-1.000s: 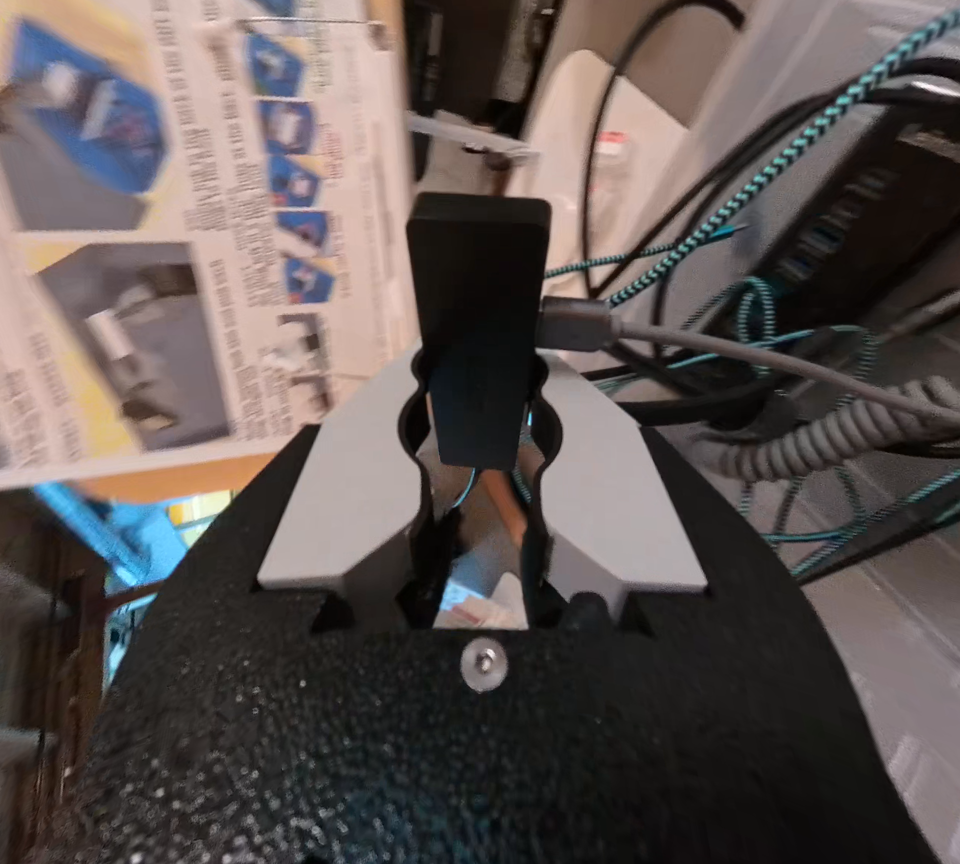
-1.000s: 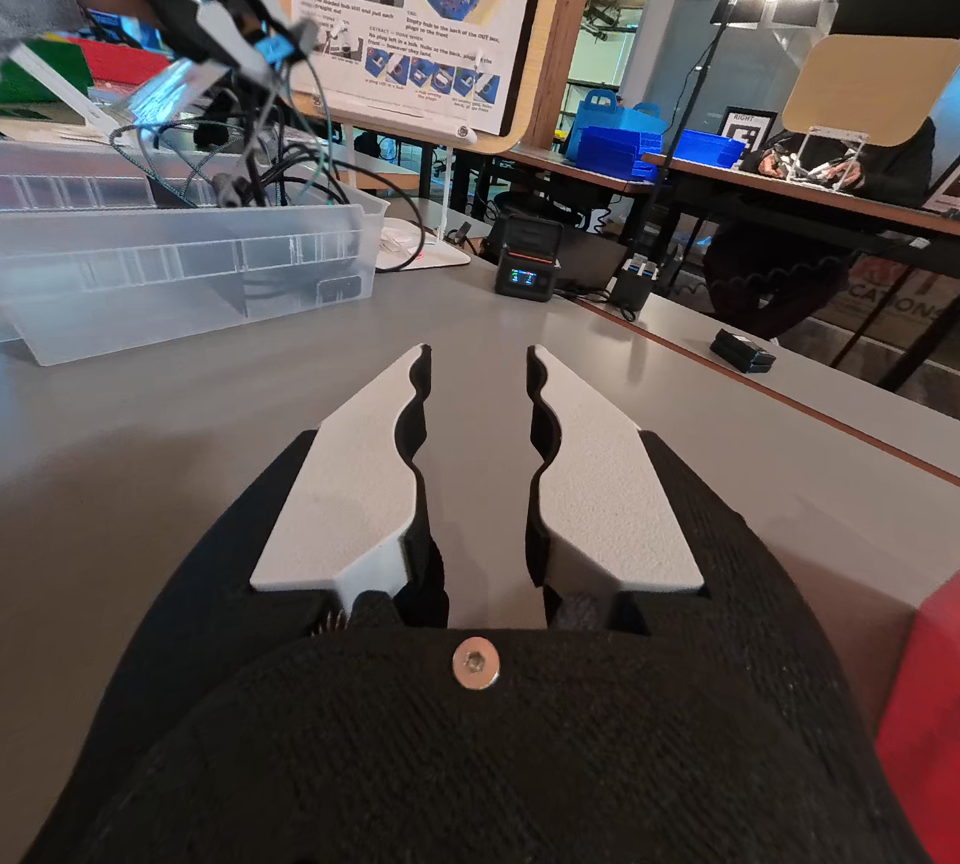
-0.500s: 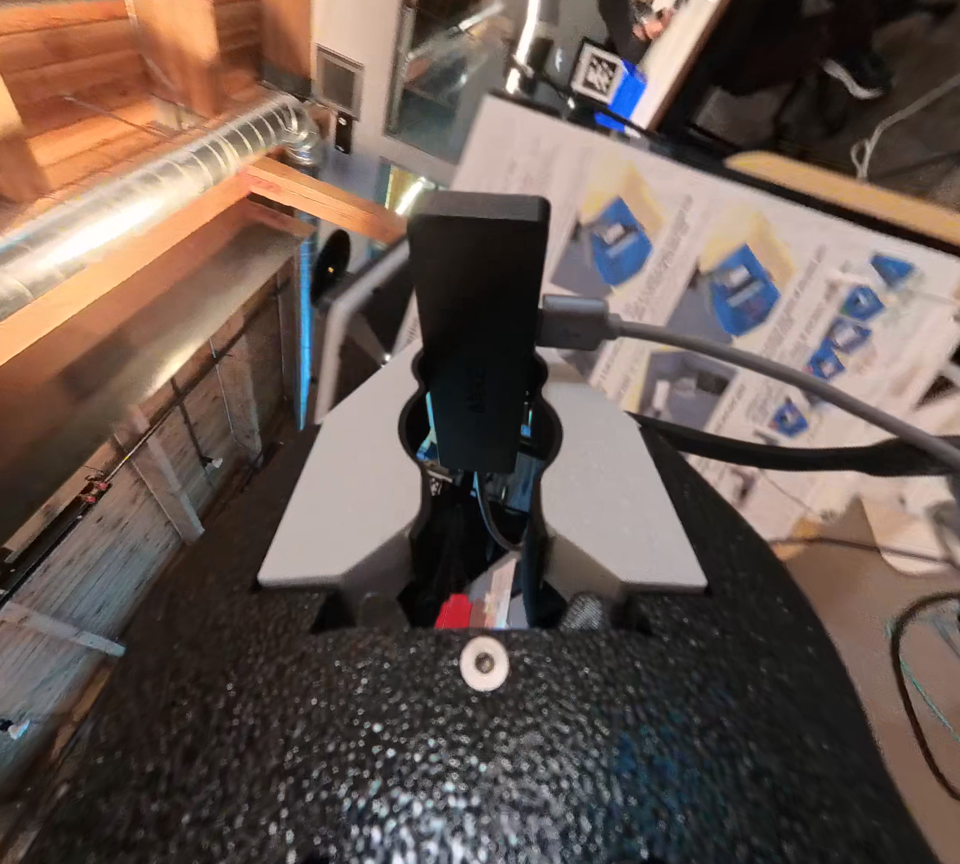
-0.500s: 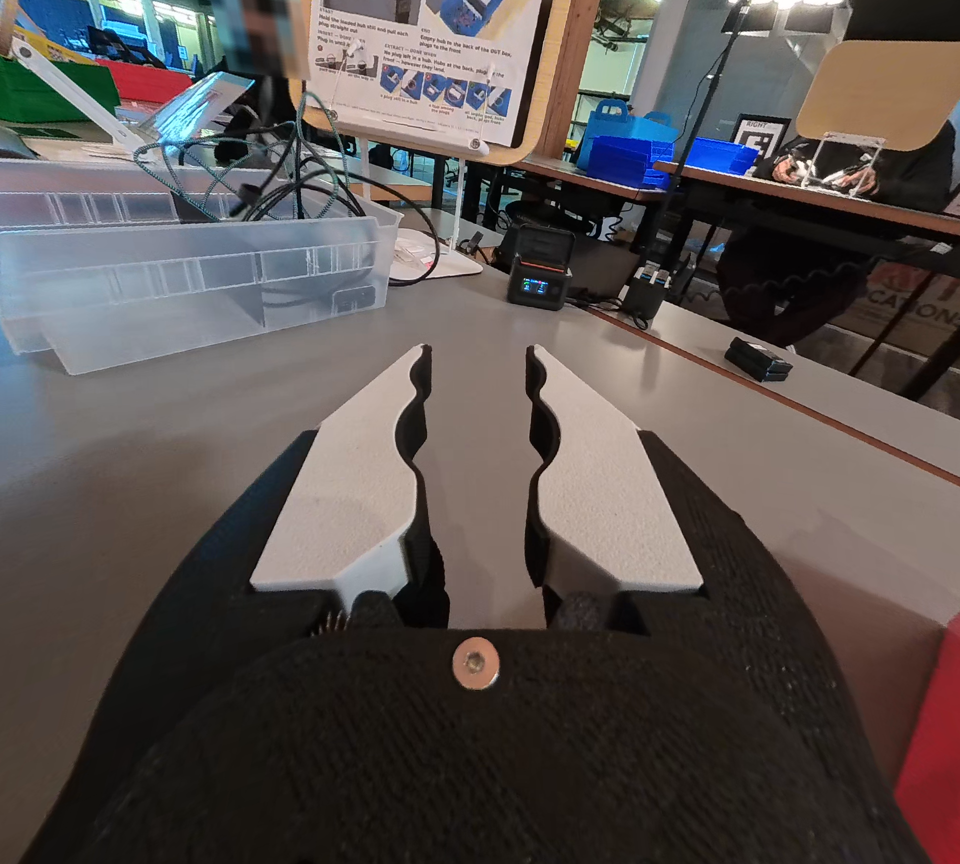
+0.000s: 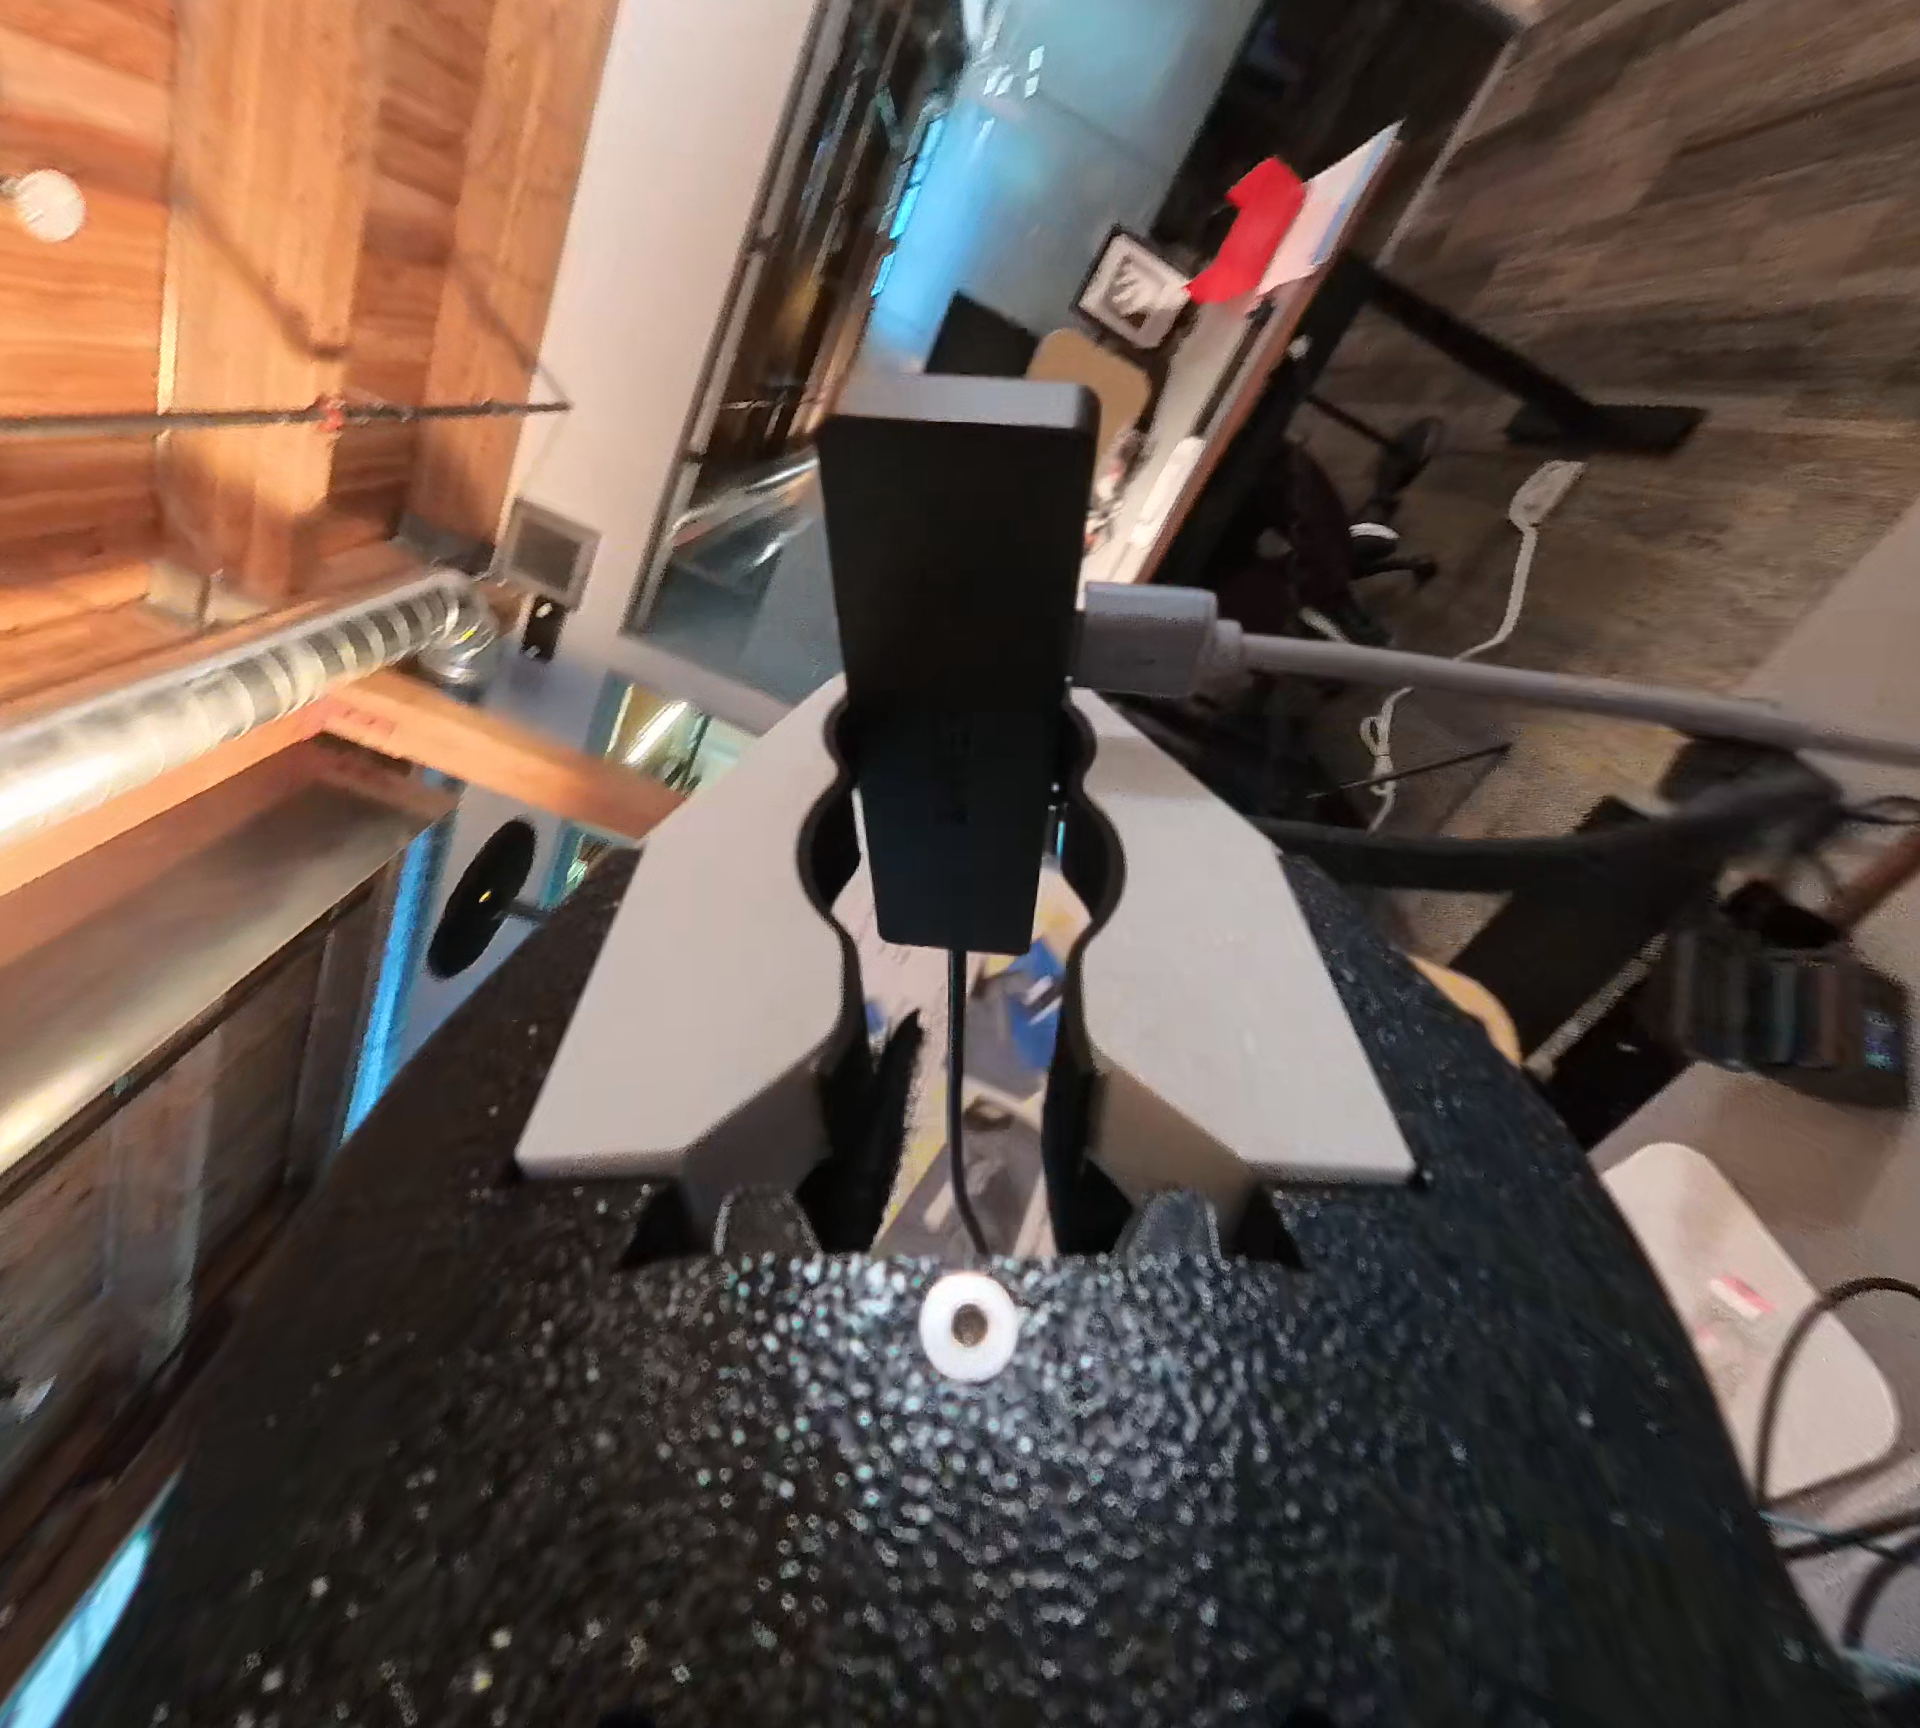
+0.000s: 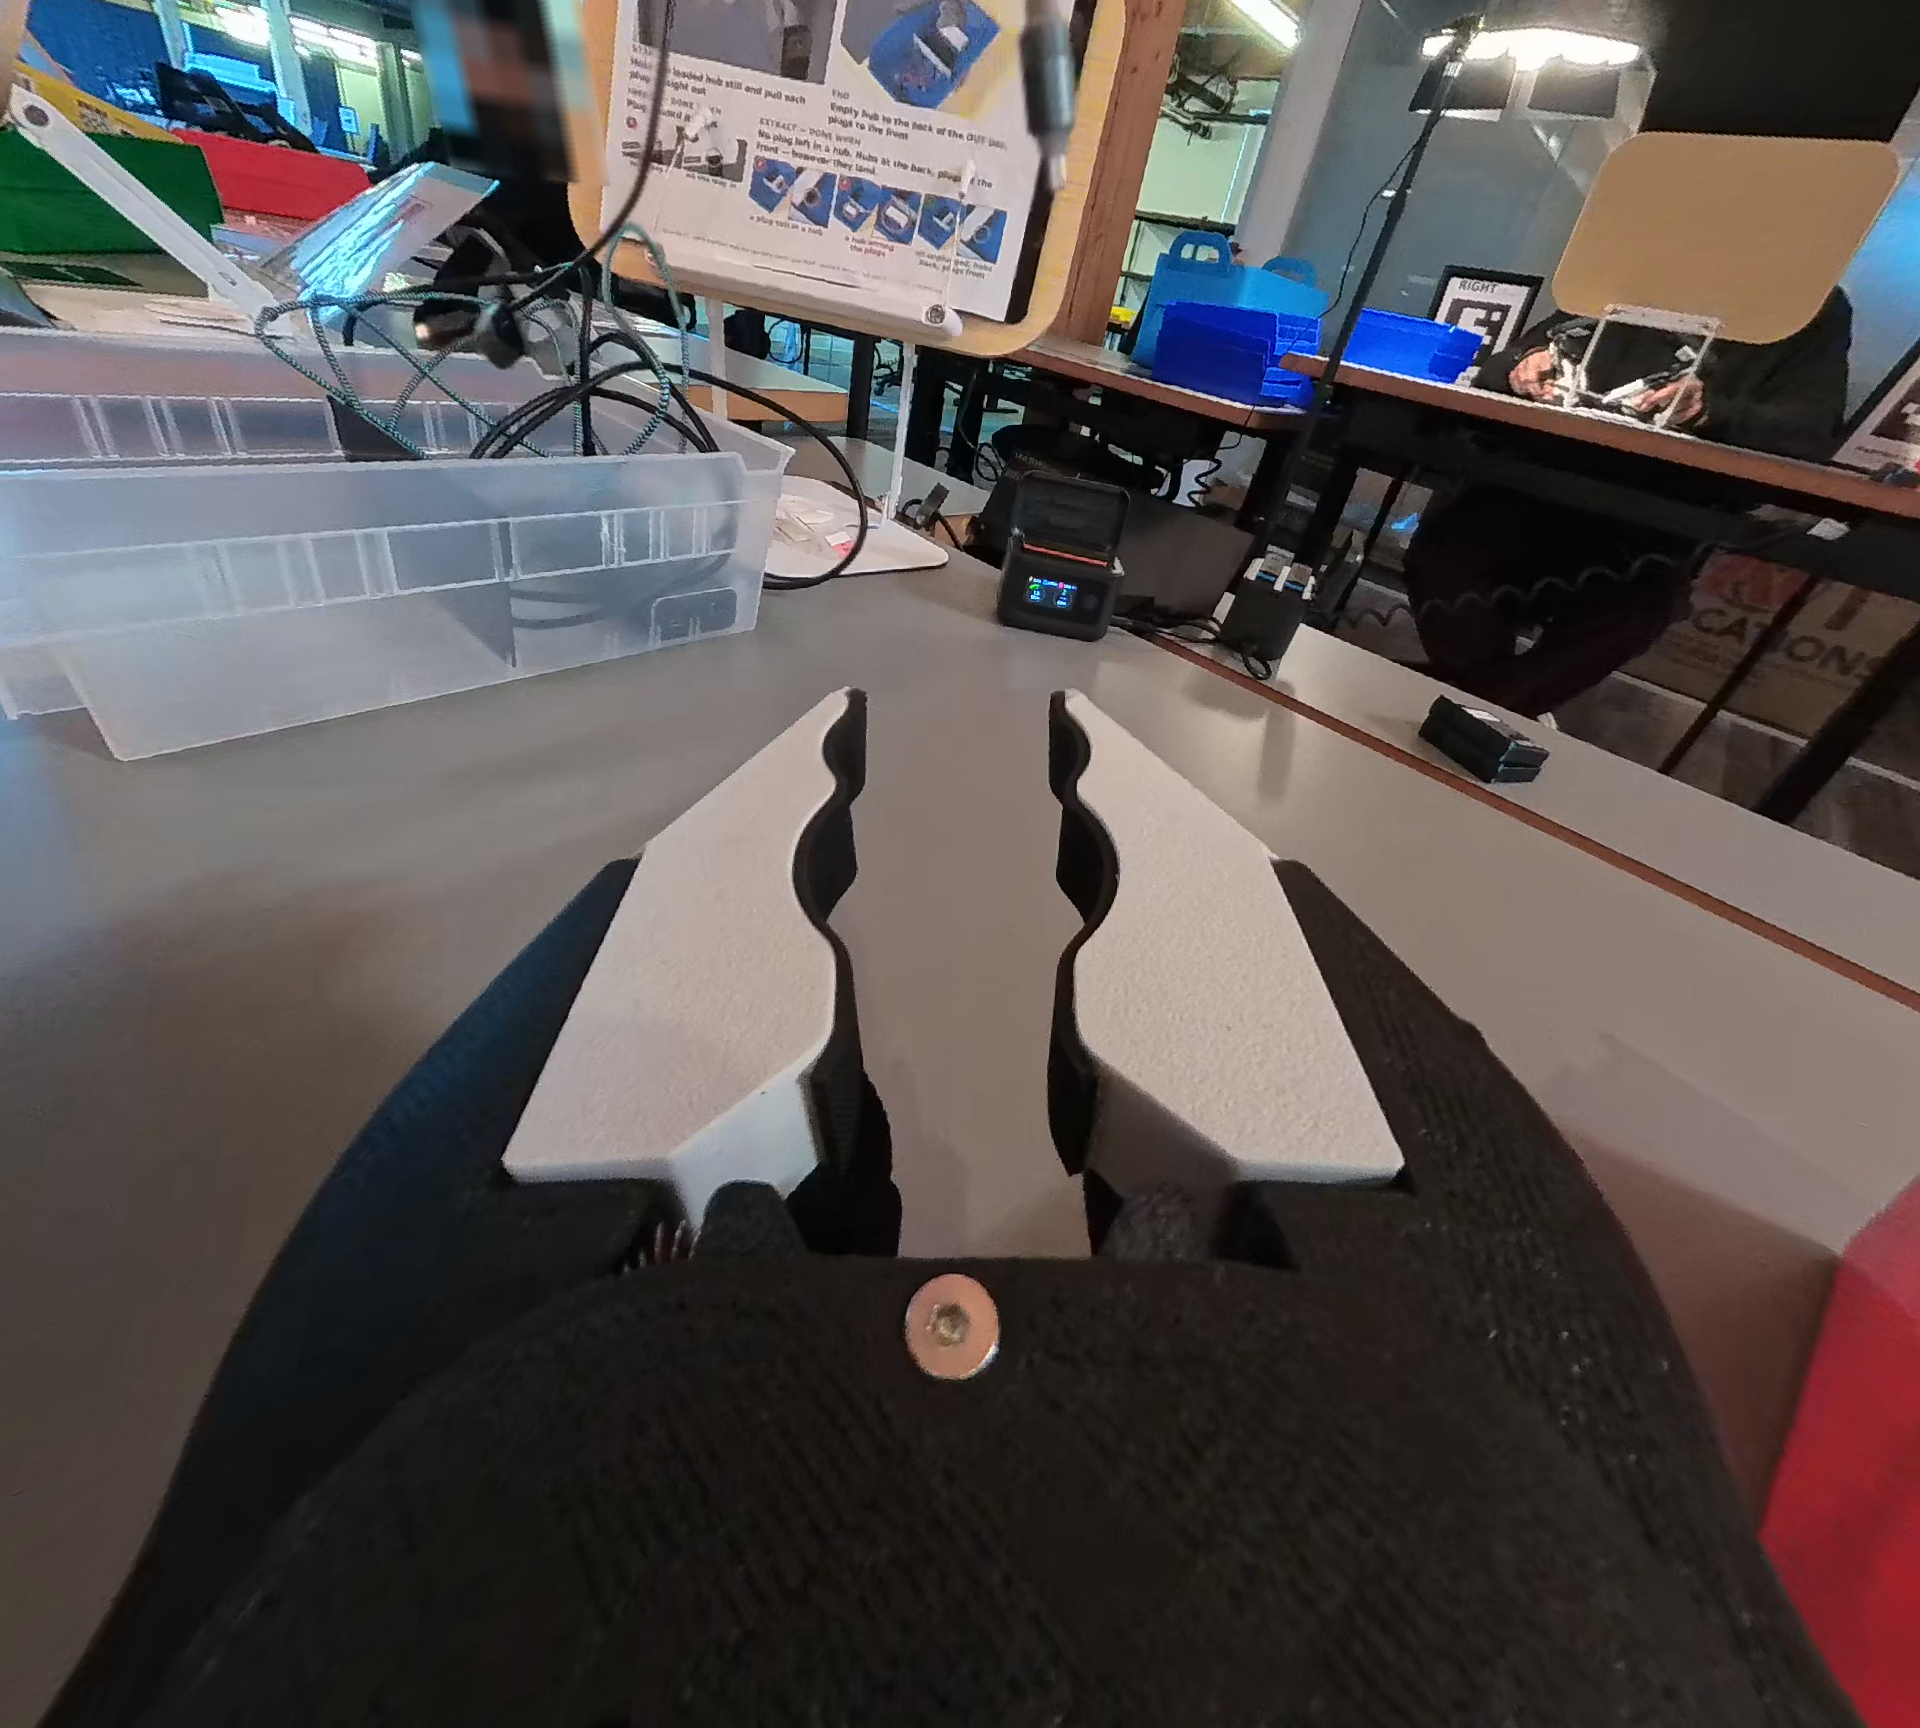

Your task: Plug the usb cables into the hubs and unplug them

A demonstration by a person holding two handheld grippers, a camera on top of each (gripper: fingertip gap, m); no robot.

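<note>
My left gripper (image 5: 956, 712) is shut on a black USB hub (image 5: 956, 535) and holds it in the air, far end pointing out at the room. A grey plug (image 5: 1148, 639) sits in the hub's right side, and its grey cable (image 5: 1558, 691) runs off to the right. A thin black cord (image 5: 956, 1055) leaves the hub's near end. My right gripper (image 6: 956, 702) is open and empty, low over the grey table (image 6: 312, 899). In the right wrist view a cable with a dark plug (image 6: 1044, 78) hangs down from above.
A clear plastic bin (image 6: 364, 556) of tangled cables stands at the left, with an instruction board (image 6: 831, 68) behind it. A small black device with a screen (image 6: 1060, 577), a charger (image 6: 1268, 608) and a black block (image 6: 1481, 738) sit further back. A red object (image 6: 1860, 1470) is at the lower right. There is about 50 cm between the tips of the two grippers.
My left gripper has lifted the hub up from over the bin and swung, so its view turned from the cables and board to the room. The right gripper has barely moved.
</note>
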